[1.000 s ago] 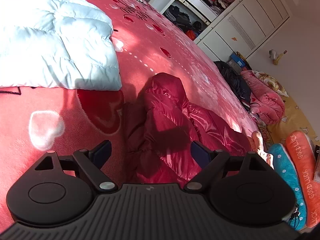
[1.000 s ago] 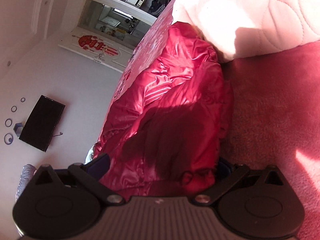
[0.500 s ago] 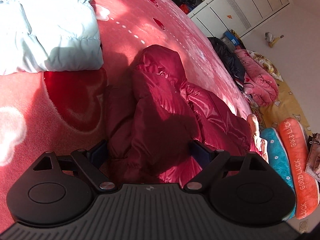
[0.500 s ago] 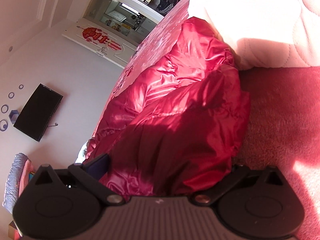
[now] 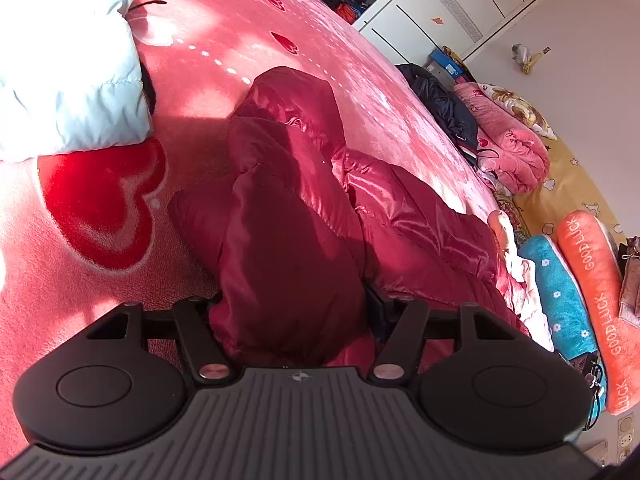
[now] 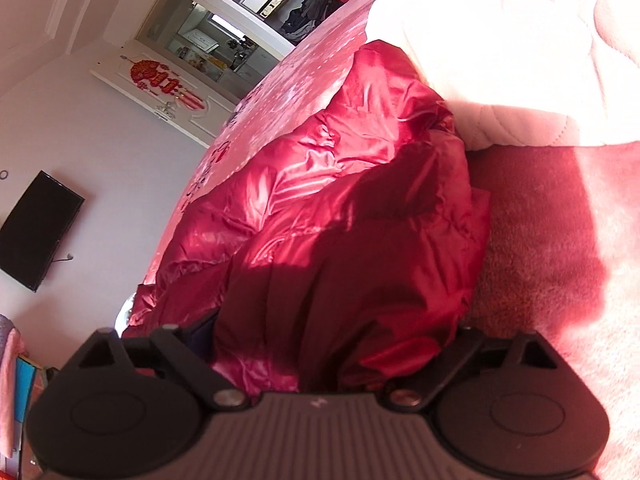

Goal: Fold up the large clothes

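A shiny dark-red puffer jacket (image 5: 288, 208) lies crumpled on the pink heart-print bed blanket (image 5: 100, 240). My left gripper (image 5: 292, 300) straddles a bunched fold at the jacket's near end. Its jaws are closing and the fabric bulges between them, pressed from both sides. In the right wrist view the same jacket (image 6: 320, 184) stretches away along the bed's left edge. My right gripper (image 6: 334, 332) sits around its near end, jaws closing. Fabric fills the gap and drapes over the right finger (image 6: 464, 340), but I see no pinch.
A pale blue quilted cover (image 5: 80, 80) lies left of the jacket. A pale pink quilted one (image 6: 500, 60) touches its far end. Beside the bed are folded pink bedding (image 5: 512, 140), a blue cushion (image 5: 560, 300) and an orange cushion (image 5: 600, 300). A wall television (image 6: 36, 232) hangs at left.
Both grippers have pushed forward over the jacket and their jaws have come inward. The jacket's folds now fill the gap between each pair of fingers.
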A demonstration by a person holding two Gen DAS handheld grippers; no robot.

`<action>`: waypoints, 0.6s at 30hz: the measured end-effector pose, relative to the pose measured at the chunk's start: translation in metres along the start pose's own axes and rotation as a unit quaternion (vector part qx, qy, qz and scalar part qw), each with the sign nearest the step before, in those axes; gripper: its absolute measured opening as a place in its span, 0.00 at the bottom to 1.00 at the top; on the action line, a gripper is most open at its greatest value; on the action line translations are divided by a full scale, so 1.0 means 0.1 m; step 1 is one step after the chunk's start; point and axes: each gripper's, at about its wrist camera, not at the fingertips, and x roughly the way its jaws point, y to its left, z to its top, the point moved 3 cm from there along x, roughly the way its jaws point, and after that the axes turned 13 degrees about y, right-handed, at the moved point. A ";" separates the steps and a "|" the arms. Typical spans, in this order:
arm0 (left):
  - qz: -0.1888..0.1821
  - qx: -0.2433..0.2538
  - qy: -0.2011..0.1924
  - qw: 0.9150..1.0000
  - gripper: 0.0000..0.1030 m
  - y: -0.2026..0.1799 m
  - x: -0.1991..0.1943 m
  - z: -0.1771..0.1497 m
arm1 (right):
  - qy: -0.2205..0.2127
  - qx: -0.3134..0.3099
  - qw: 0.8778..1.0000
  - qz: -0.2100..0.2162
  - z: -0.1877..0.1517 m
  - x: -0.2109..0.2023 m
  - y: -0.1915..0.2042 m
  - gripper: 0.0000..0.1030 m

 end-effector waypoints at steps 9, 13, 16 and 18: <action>0.020 0.035 -0.034 0.999 0.40 -0.12 -0.12 -0.10 | -0.031 -0.062 0.987 -0.144 -0.17 -0.03 0.52 0.48; 0.022 0.044 -0.046 0.998 0.36 -0.17 -0.17 -0.11 | -0.053 -0.130 0.964 -0.226 -0.29 -0.01 0.85 0.38; 0.013 0.048 -0.058 0.997 0.34 -0.17 -0.27 -0.11 | -0.073 -0.156 0.951 -0.256 -0.33 -0.04 0.99 0.32; 0.005 0.053 -0.069 0.996 0.32 -0.17 -0.35 -0.11 | -0.085 -0.164 0.947 -0.264 -0.34 -0.06 1.07 0.29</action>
